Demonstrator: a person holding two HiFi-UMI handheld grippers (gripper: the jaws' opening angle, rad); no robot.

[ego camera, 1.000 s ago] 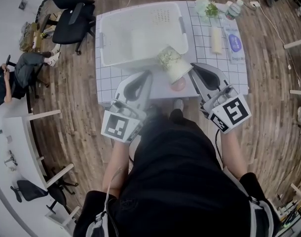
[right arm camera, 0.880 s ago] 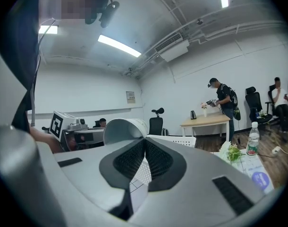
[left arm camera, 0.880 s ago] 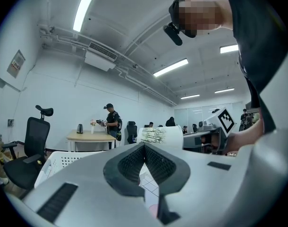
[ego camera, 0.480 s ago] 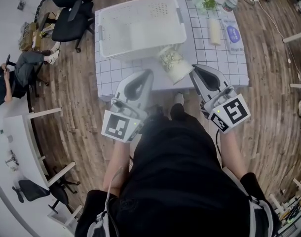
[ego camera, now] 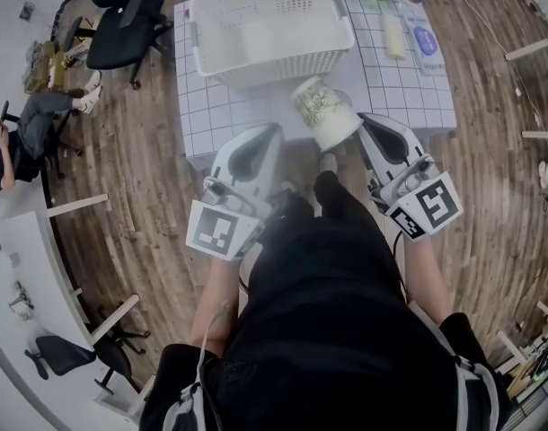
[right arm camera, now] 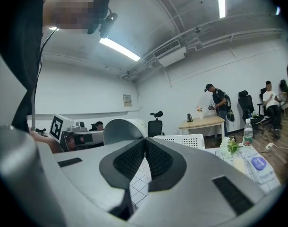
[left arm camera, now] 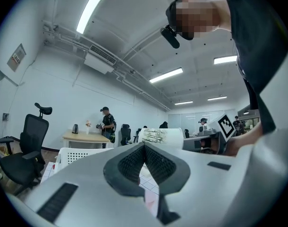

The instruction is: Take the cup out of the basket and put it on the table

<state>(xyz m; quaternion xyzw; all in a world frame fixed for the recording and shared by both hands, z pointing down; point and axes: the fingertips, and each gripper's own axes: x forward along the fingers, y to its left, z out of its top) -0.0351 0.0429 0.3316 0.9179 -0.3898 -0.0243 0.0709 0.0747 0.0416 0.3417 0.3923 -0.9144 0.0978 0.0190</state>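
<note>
The cup (ego camera: 325, 111) is pulling back clear of the basket (ego camera: 272, 65), rim pinched in the right gripper (ego camera: 364, 122), the left gripper (ego camera: 276, 131) riding shut and empty, so only setting it on the table (ego camera: 395, 88) is left.

Nothing here can be read. The small framed wall notice (right arm camera: 127, 99) above the jaws of the right gripper (right arm camera: 145, 143) is too small, as is the print on the flat white-and-purple packet (right arm camera: 258, 167) to their right. The tilted wall sign (left arm camera: 16, 58) up and left of the jaws of the left gripper (left arm camera: 144, 148) is equally illegible.
</note>
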